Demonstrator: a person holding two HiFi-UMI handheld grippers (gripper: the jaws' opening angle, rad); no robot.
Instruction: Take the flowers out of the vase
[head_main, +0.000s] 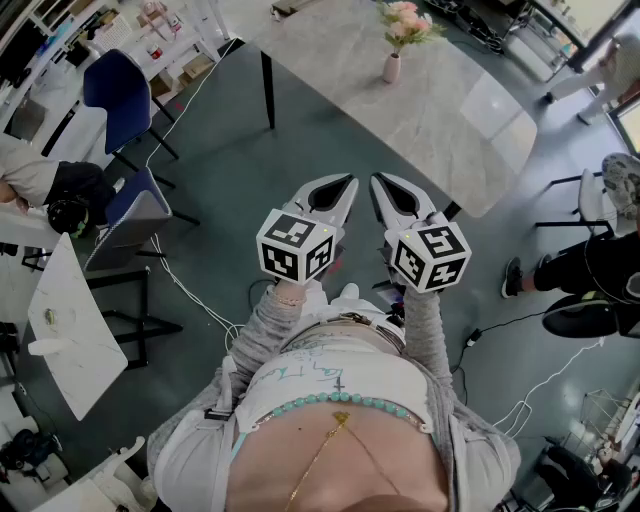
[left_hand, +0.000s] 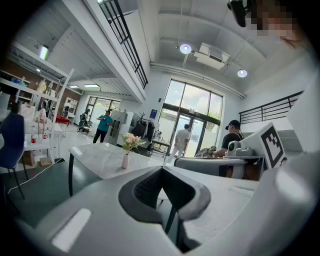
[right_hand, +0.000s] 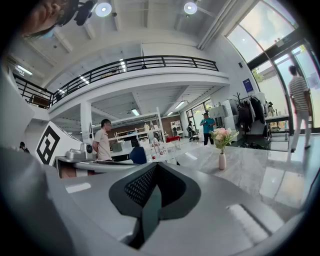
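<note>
A small pink vase (head_main: 392, 68) with pink flowers (head_main: 404, 22) stands upright on the far part of a grey marble table (head_main: 350, 70). The left gripper (head_main: 344, 184) and right gripper (head_main: 381, 184) are held side by side in front of the person's body, over the floor and well short of the table. Both point toward it. In the left gripper view the vase (left_hand: 125, 161) and flowers (left_hand: 131, 141) are far off at left of the left gripper (left_hand: 161, 170). In the right gripper view the vase (right_hand: 222, 161) is at right of the right gripper (right_hand: 156, 166). Both are shut and hold nothing.
Two blue chairs (head_main: 120, 95) (head_main: 135, 205) and a small white table (head_main: 65, 320) stand at the left. White cables (head_main: 185, 290) trail over the dark floor. A seated person's leg (head_main: 560, 270) is at the right, and other people stand in the background (left_hand: 104, 127).
</note>
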